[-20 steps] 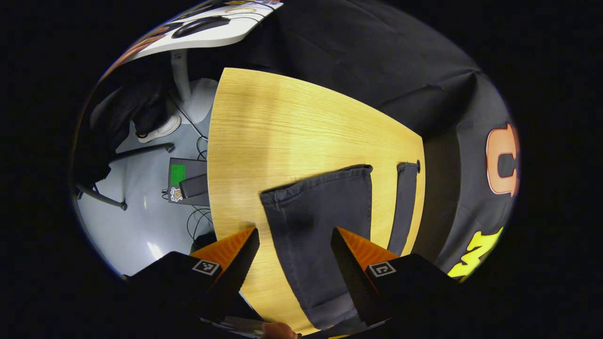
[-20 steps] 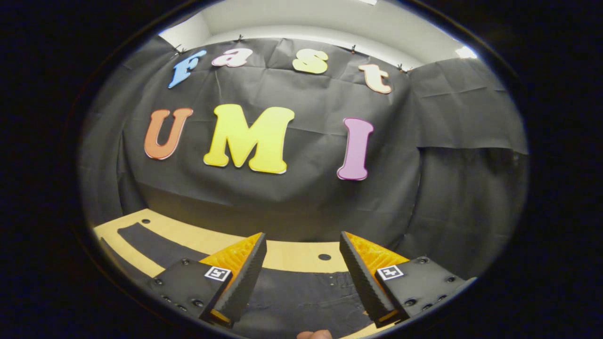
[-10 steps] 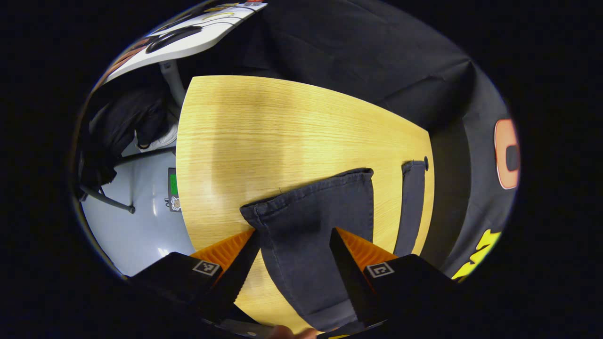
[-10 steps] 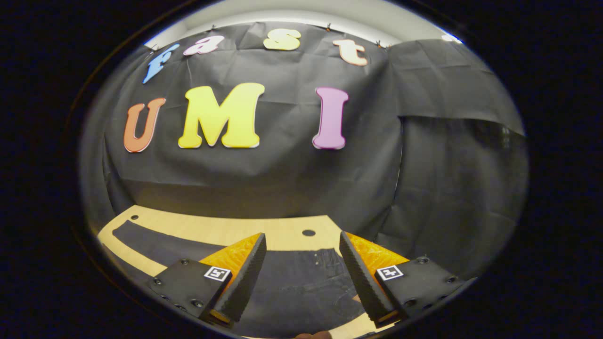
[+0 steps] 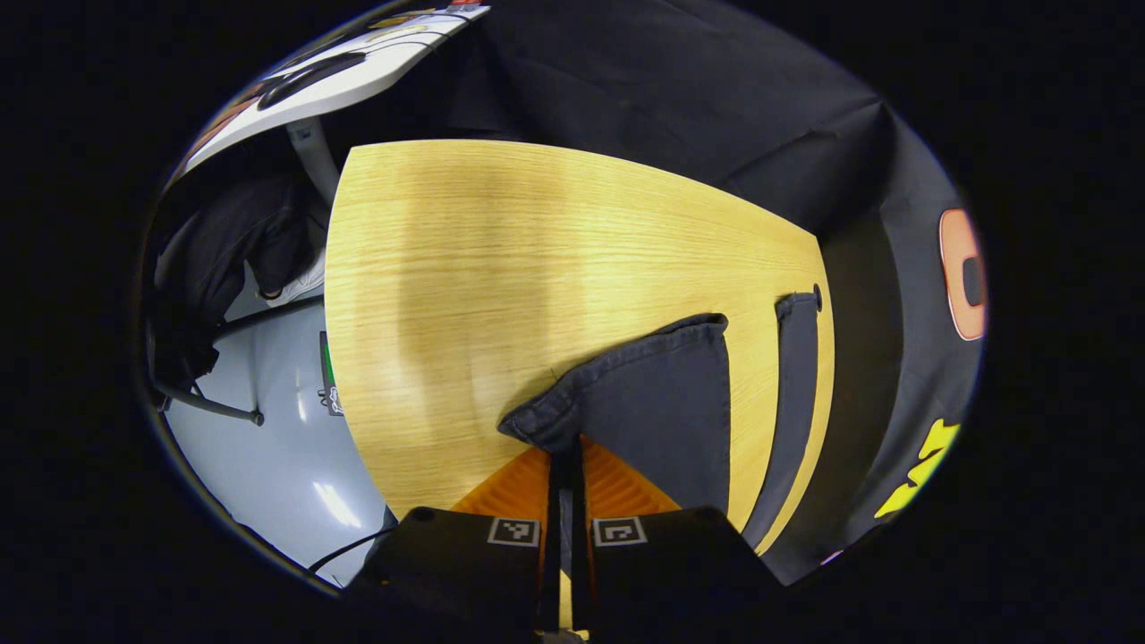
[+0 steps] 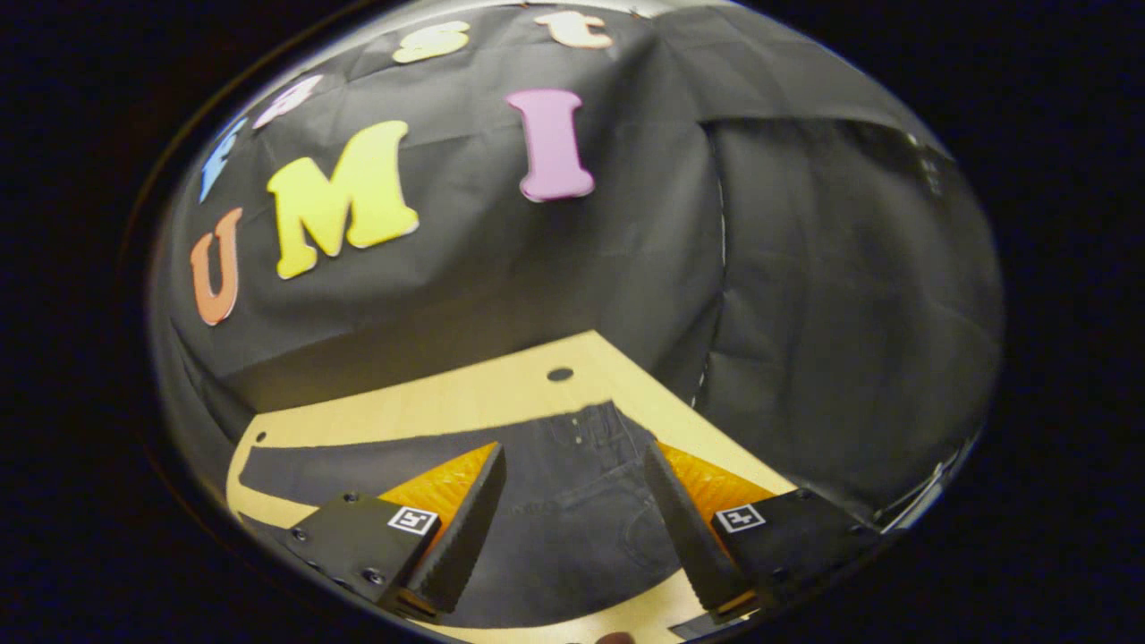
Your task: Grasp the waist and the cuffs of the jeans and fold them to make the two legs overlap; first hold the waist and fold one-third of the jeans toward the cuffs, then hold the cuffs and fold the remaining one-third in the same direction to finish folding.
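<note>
Dark jeans lie flat on the wooden table [image 5: 501,268]. In the left gripper view the near leg [image 5: 666,402] runs up from my left gripper [image 5: 564,458], which is shut on that leg's cuff corner; the fabric bunches just ahead of the fingertips. The far leg [image 5: 793,385] lies along the table's right edge, apart from the near one. In the right gripper view the waist [image 6: 581,483], with its pocket and rivets, lies between and under the fingers of my right gripper [image 6: 574,458], which is open and hangs just above it.
The table's left edge [image 5: 335,340] drops to a grey floor [image 5: 268,447] with chair legs, a cable and a white desk [image 5: 313,72] beyond. A small round hole [image 6: 560,374] sits near the table's far corner. Black cloth walls stand close behind the table.
My left gripper has gone from open astride the near leg to shut on its cuff. The right gripper has tipped downward and moved over the waist, staying open.
</note>
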The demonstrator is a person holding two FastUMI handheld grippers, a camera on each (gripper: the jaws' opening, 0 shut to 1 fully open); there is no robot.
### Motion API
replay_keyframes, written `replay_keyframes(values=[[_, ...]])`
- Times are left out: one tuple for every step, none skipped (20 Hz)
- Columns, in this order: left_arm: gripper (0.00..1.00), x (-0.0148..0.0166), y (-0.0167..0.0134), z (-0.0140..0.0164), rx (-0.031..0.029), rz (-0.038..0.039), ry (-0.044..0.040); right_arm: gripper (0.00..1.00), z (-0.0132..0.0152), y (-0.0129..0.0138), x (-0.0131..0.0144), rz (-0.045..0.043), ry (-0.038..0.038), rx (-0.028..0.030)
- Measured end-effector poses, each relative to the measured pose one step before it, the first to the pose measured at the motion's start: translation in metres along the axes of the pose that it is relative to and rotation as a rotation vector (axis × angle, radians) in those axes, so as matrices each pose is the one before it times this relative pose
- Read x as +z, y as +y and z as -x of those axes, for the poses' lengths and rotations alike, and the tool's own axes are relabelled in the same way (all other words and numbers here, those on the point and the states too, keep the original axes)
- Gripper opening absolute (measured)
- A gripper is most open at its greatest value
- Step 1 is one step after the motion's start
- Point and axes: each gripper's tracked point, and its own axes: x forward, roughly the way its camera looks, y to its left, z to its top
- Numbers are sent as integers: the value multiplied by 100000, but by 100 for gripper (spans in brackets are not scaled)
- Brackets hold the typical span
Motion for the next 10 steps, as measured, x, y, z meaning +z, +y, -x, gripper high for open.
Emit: replay_keyframes(values=[[2,-74,-49,6,-529,1300,-215,94,-653,-1352,-1646,-6721,10572,-2379],[2,50,-42,-17,-678,564,98,96,-668,-1653,-1449,-6639,9375,-2111],[8,39,-84,11,-530,124,109,99,-890,-1788,-1177,-5308,9287,-4063],[8,2,-51,24,-597,-404,74,93,-766,-2032,-929,-4290,7319,-4104],[8,6,5,1,-552,-367,-56,93,-1087,-1414,-882,-3047,6776,-3734],[8,-18,-57,-10,-548,-350,-178,98,-720,-930,-888,-2914,5726,-3402],[8,38,60,-42,-560,-214,-275,98,-473,-597,-670,-3160,4424,-1750],[8,32,-22,14,-484,604,-295,100,-609,-356,-662,-3221,4369,-1354],[8,-25,17,-4,-457,625,-129,98,-562,-307,-468,-1946,3529,-852],[8,-22,-32,-19,-389,647,-96,98,-506,-28,-413,-1120,2583,-683]])
